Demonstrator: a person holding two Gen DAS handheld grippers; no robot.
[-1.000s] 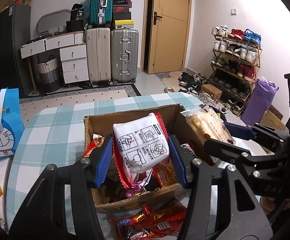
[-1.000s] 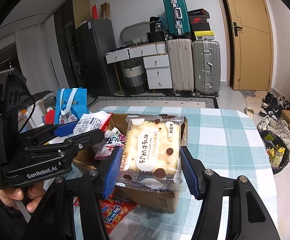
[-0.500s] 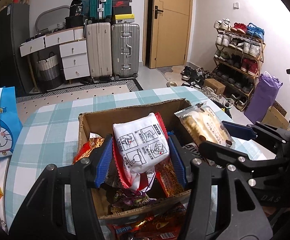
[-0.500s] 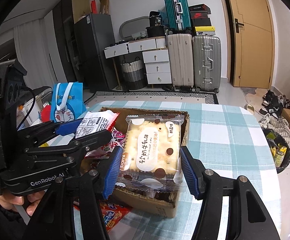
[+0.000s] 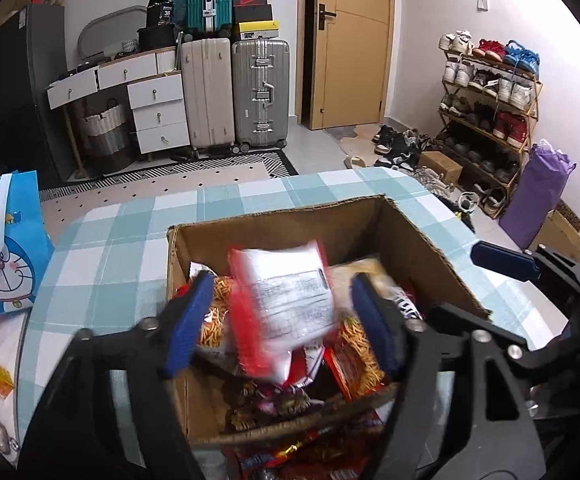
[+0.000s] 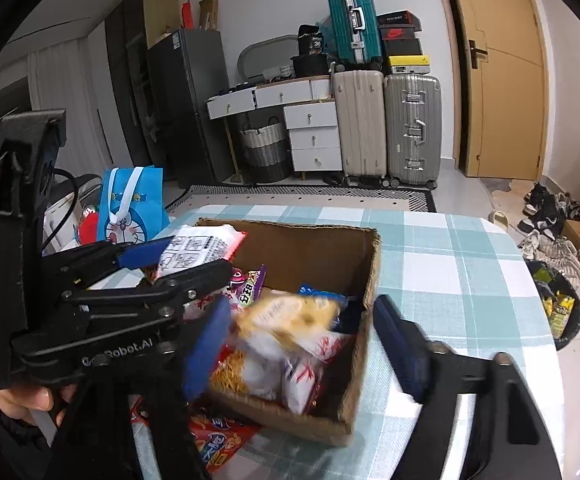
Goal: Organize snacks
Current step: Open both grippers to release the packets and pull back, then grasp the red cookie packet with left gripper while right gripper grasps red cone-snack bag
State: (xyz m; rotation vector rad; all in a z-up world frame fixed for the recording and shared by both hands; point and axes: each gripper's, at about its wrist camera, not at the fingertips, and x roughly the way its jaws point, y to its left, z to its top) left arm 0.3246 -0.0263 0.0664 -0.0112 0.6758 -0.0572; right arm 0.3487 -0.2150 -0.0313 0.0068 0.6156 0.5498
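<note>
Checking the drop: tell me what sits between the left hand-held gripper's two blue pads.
In the left wrist view, the white and red snack packet, blurred, sits between the opening jaws of the left hand-held gripper, above the cardboard box.

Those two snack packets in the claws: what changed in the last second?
Both were let go. The left gripper is opening and the white packet drops, blurred, into the cardboard box. The right gripper is opening too, releasing the cake packet. Box and tablecloth stayed put.

Blurred white-and-red snack packet [image 5: 286, 300] and yellow cake pack [image 6: 290, 316] over snack-filled cardboard box [image 5: 421, 248]
</note>
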